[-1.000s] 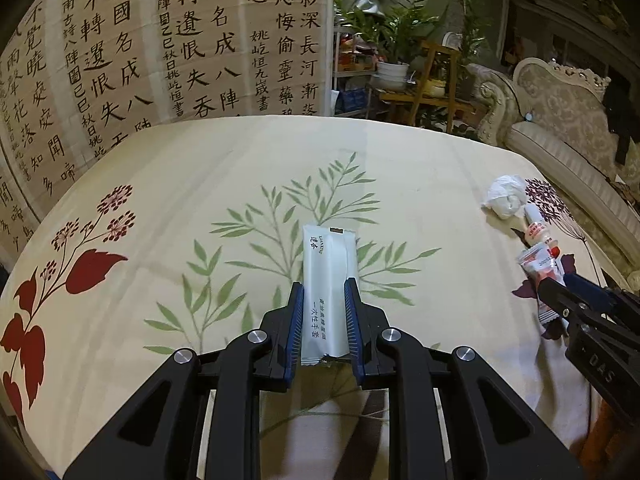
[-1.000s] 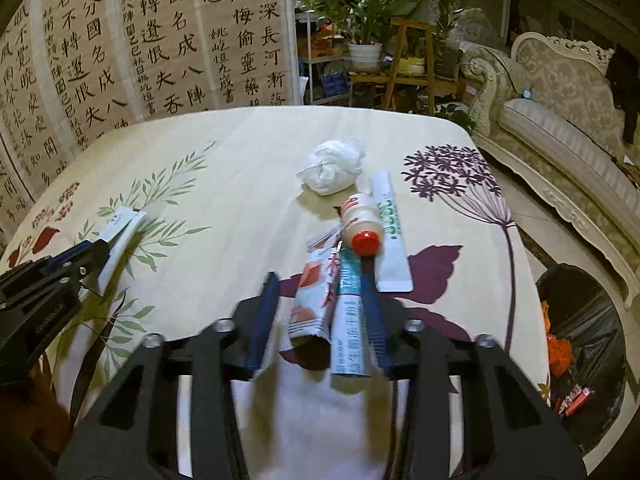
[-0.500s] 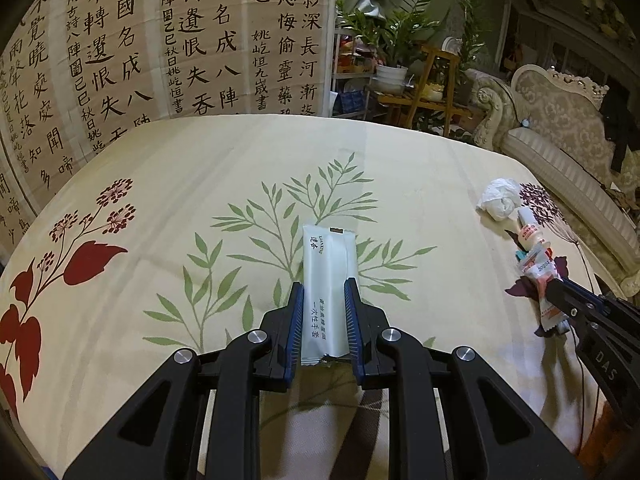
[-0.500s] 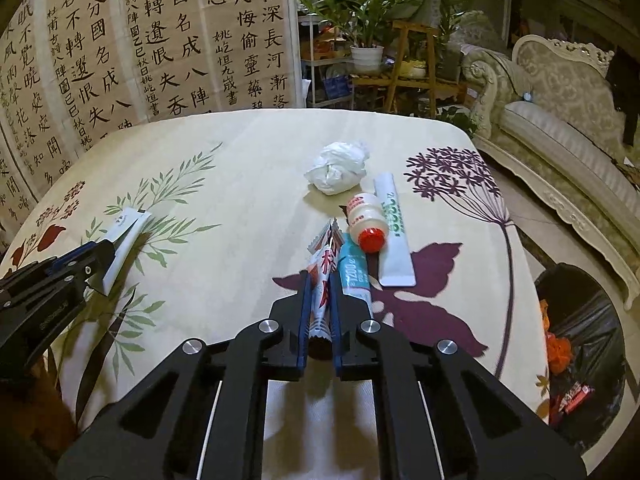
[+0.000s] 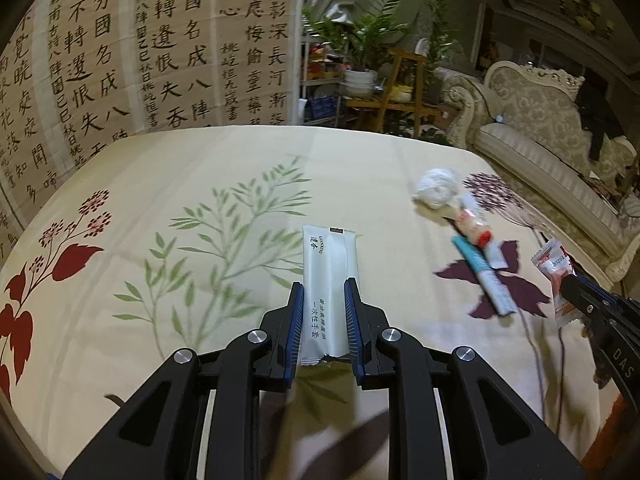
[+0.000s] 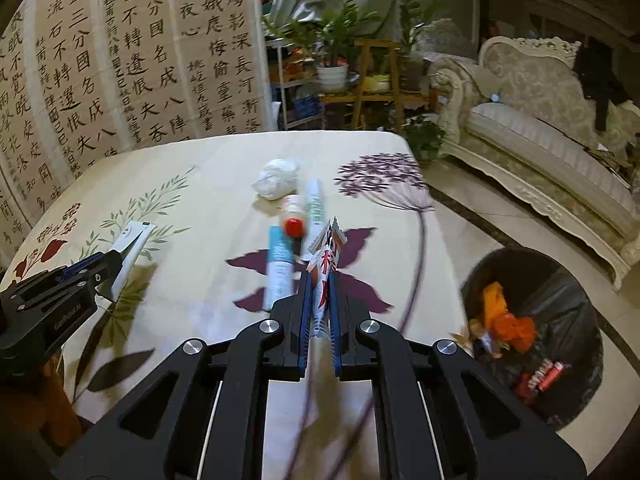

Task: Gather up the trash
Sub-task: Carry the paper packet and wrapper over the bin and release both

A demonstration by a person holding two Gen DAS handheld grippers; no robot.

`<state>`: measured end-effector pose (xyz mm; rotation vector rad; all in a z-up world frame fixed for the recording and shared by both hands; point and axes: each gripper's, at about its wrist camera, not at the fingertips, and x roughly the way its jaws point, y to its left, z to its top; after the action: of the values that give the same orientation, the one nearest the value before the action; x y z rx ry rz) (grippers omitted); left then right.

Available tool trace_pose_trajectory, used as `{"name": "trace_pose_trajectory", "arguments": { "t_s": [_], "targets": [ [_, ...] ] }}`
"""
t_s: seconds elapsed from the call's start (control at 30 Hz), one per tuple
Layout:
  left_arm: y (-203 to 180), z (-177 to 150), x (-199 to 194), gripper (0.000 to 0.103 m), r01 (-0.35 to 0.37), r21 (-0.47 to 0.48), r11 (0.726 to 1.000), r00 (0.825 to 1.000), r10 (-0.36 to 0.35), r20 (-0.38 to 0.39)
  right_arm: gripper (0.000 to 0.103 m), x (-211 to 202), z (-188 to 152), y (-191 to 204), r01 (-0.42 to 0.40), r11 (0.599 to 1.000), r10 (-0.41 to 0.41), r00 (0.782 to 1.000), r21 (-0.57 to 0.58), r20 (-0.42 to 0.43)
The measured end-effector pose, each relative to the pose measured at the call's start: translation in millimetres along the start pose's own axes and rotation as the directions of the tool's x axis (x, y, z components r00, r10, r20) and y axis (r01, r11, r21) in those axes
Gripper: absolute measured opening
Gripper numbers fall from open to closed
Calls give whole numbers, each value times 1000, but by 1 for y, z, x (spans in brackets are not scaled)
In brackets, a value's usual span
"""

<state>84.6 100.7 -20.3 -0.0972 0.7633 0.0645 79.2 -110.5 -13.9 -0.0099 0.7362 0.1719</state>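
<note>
White plastic fills the left wrist view: a long sachet (image 5: 328, 288) stands clamped between the blue pads of the left gripper (image 5: 323, 300), its long axis running straight out along the fingers, clear of the floral surface (image 5: 200, 168) below. Off to the right lie a tissue wad (image 5: 436, 189), a small bottle (image 5: 474, 229) and a teal tube (image 5: 482, 274), all on the surface. At the far right edge the right gripper (image 5: 566, 280) pinches a red wrapper (image 5: 554, 262).

In the right wrist view, the right gripper (image 6: 319, 304) has its jaws together on that red wrapper (image 6: 324, 264), which sticks up and forward between the pads. The bin (image 6: 532, 328), black-lined and already holding scraps, sits on the floor low to the right, beyond the surface's edge. The left gripper (image 6: 100, 272) with its sachet (image 6: 130, 246) is far left.

I judge the right hand nearer the bin by a wide margin; its drop lies rightward and down. The left must cross the whole surface to follow.
</note>
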Motion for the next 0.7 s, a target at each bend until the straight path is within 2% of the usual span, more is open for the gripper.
{"name": "trace_pose_trajectory", "arguments": {
  "t_s": [0.43, 0.7],
  "targets": [
    [-64, -9, -17, 21, 75, 82, 994, 997, -75, 9, 8, -33, -18, -60, 89, 992, -93, 995, 89, 45],
    [-119, -13, -24, 21, 148, 164, 975, 988, -152, 8, 8, -50, -25, -108, 163, 974, -174, 983, 159, 63]
  ]
}}
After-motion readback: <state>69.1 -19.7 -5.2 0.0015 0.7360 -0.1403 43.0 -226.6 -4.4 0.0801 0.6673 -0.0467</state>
